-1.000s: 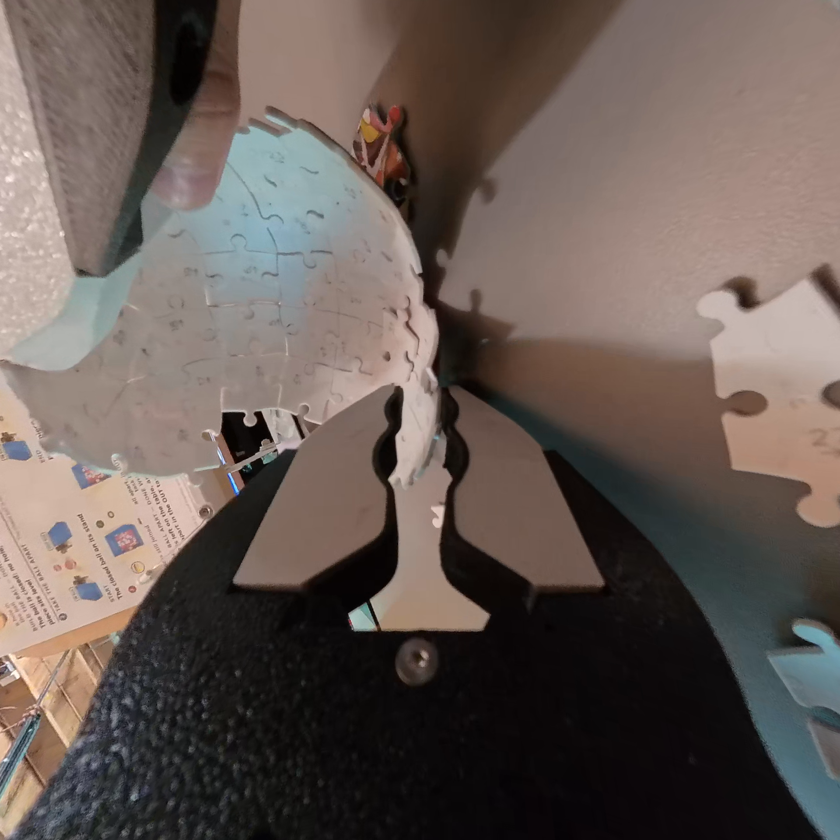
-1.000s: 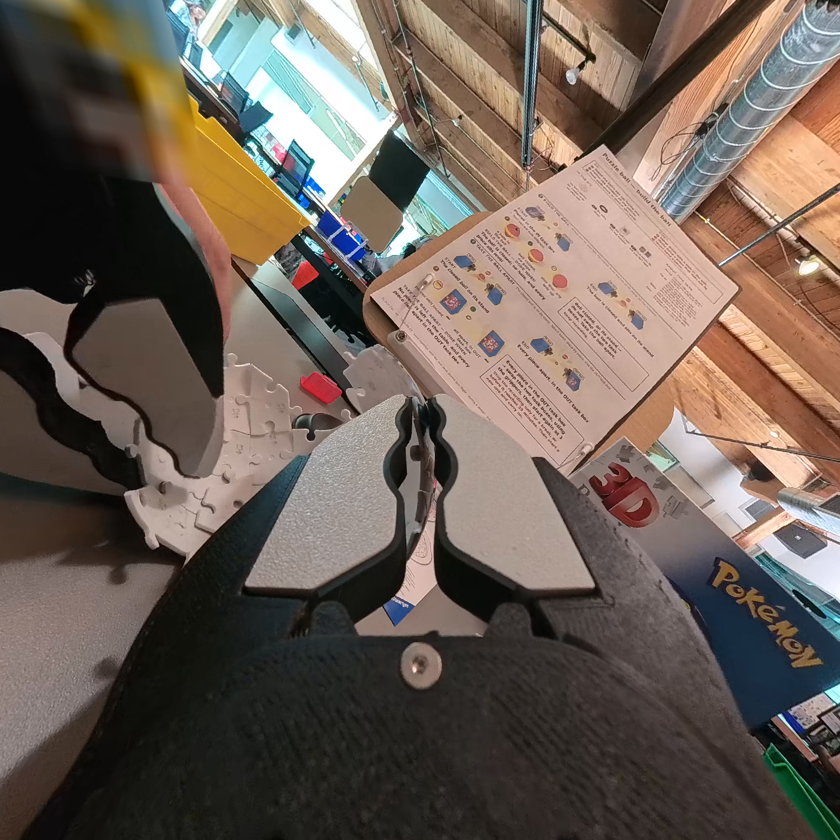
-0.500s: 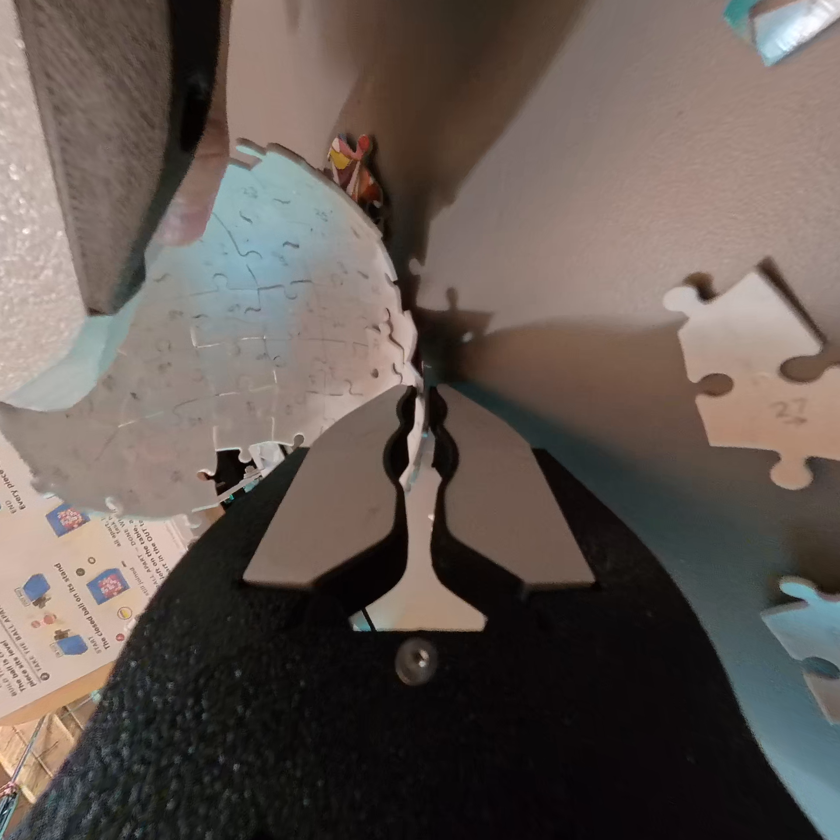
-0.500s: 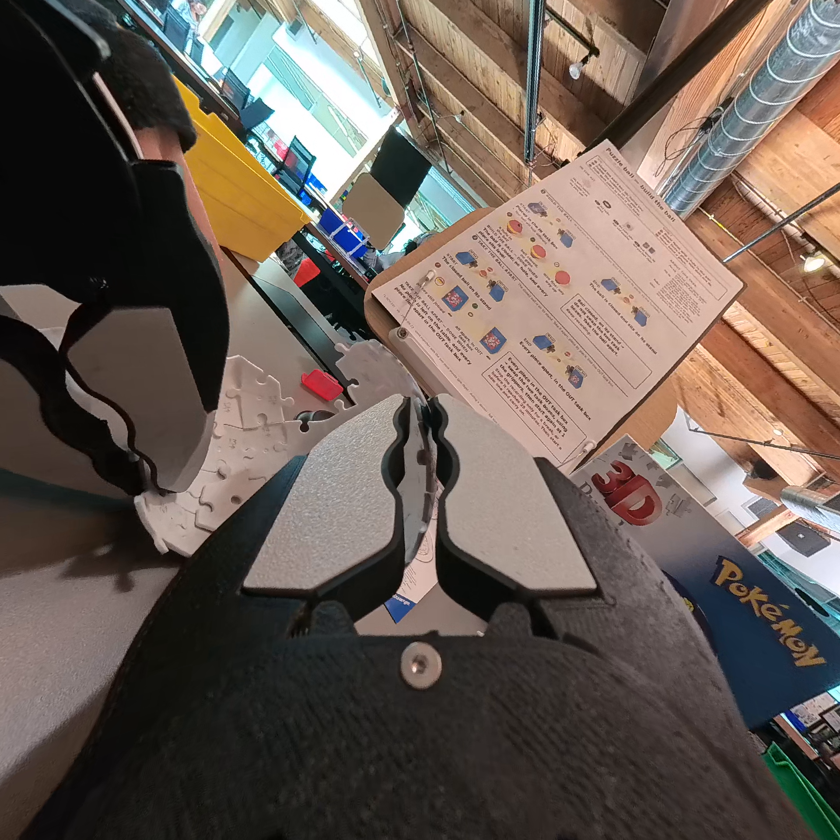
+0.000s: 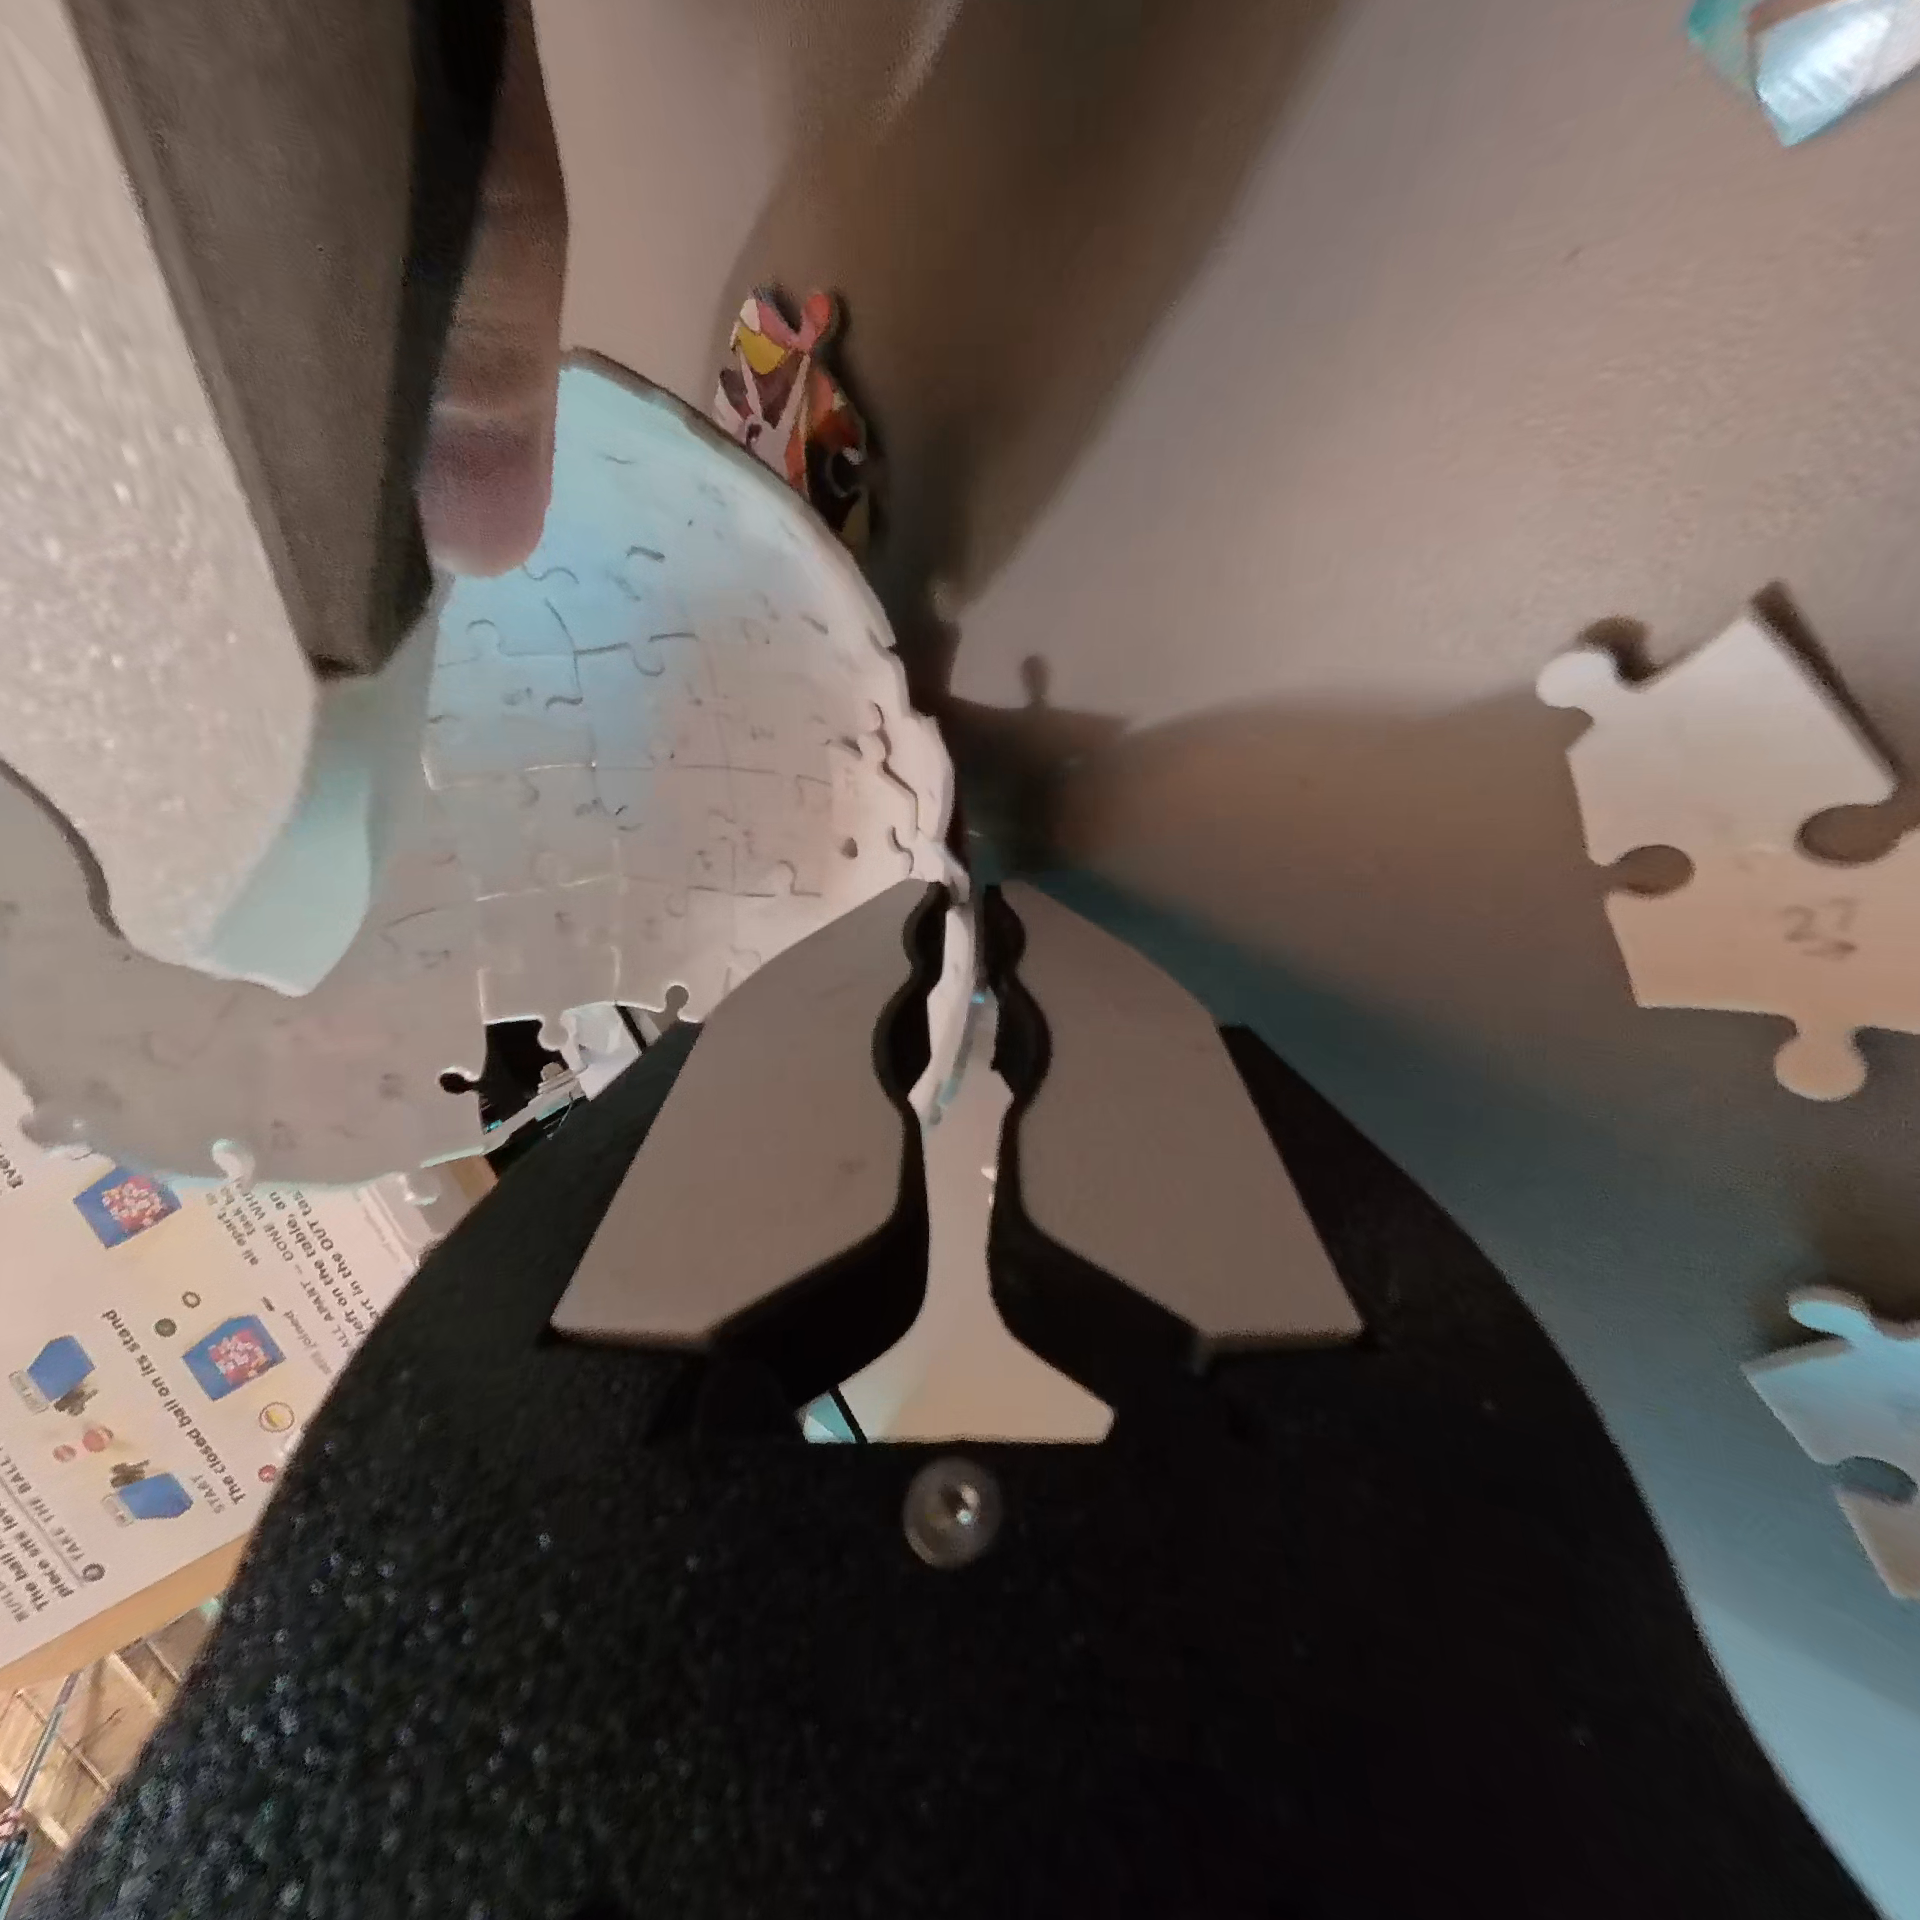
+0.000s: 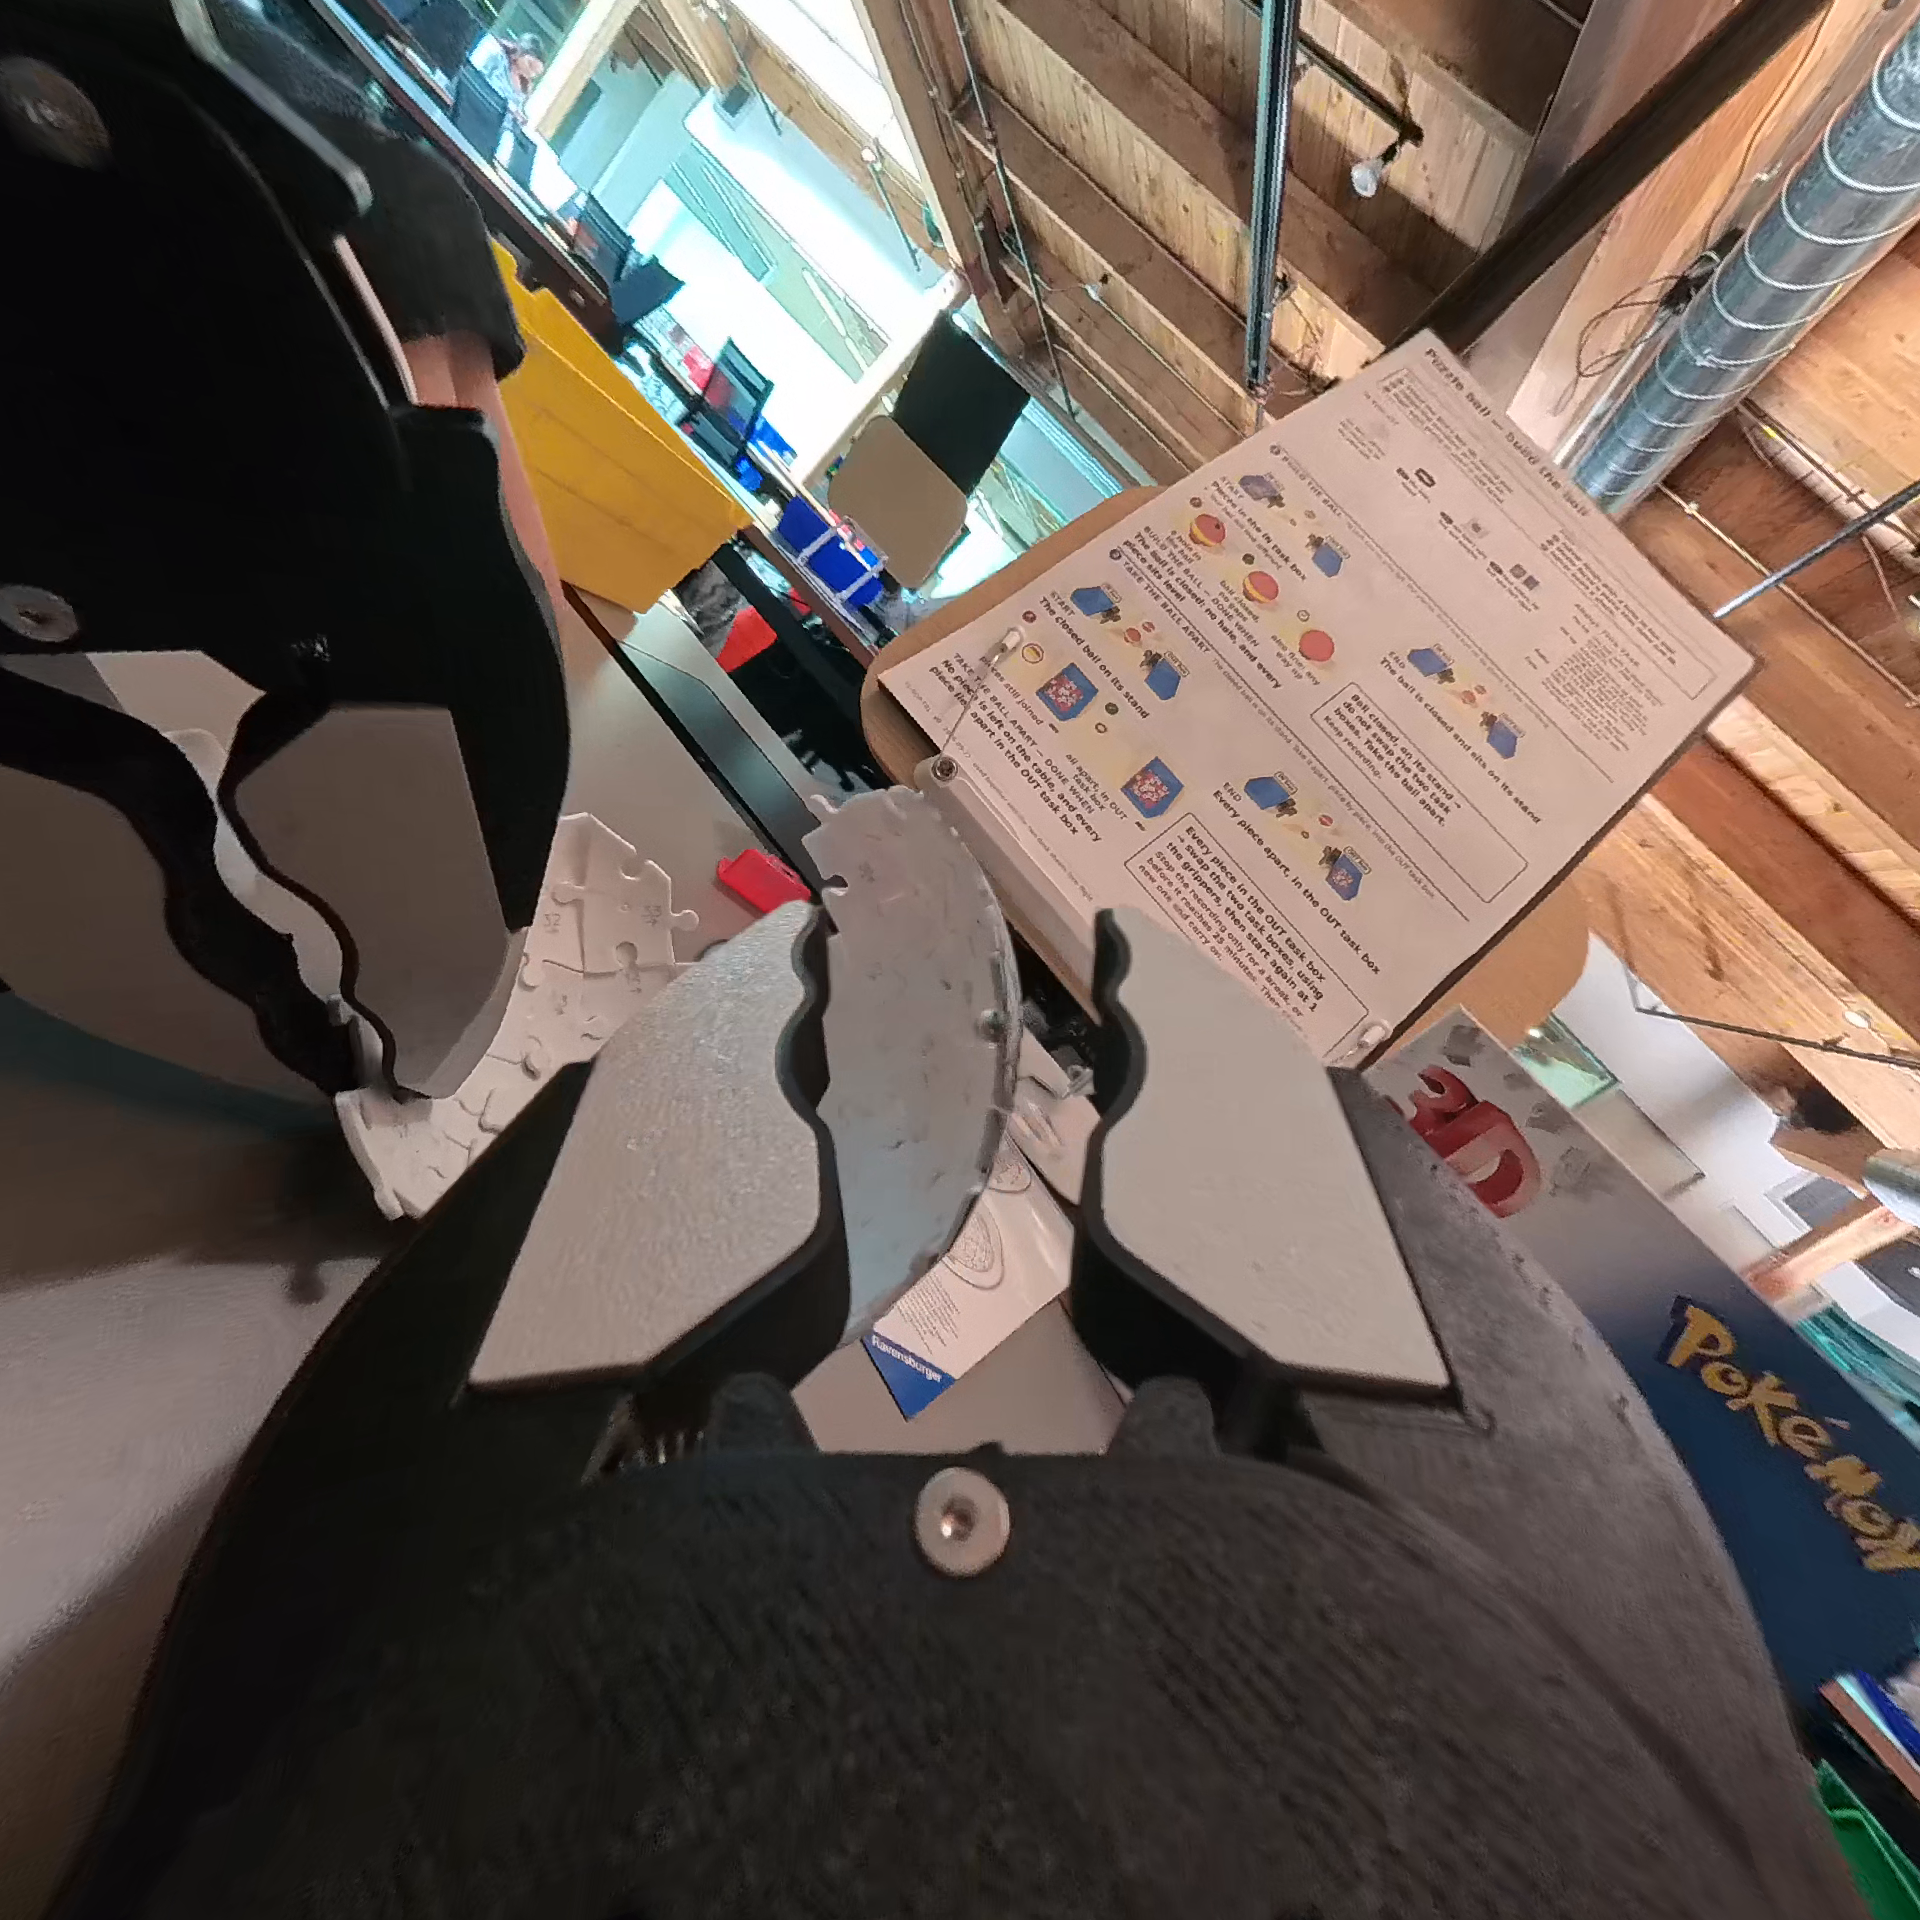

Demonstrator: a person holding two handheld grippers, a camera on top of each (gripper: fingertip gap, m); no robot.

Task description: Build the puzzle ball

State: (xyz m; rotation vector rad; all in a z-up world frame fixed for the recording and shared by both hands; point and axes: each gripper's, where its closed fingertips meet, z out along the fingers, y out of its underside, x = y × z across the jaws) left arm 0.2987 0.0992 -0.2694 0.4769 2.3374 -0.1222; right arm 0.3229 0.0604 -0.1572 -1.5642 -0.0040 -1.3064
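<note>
Two grippers work on one half-built puzzle ball (image 5: 665, 821), a curved white shell of joined pieces seen from its blank inner side; the left gripper (image 5: 961, 914) has its fingers closed on the shell's rim, the thin edge pinched between the tips; the right gripper (image 6: 961, 935) stands with its fingers spread apart, and part of the shell (image 6: 914, 997) sits in the gap, close against the left-hand finger and clear of the other, so nothing is clamped there.

In the left wrist view the right gripper's grey finger (image 5: 156, 520) looms at the upper left against the shell, with a person's fingertip (image 5: 488, 457) resting on the shell's top edge; a small colourful piece (image 5: 795, 405) shows just past the rim; three loose pieces lie on the grey table (image 5: 1403, 416), one large and blank side up (image 5: 1745, 831) at the right, one pale blue (image 5: 1849, 1413) below it, one at the top right corner (image 5: 1808, 62).

In the right wrist view the left gripper (image 6: 353, 1049) appears at the left, gripping the white shell low on its edge; behind stand a printed instruction sheet (image 6: 1351, 665) on a tilted board, a yellow bin (image 6: 603, 488), a small red object (image 6: 764, 878) on the table and a dark blue box (image 6: 1766, 1403) at the right.
</note>
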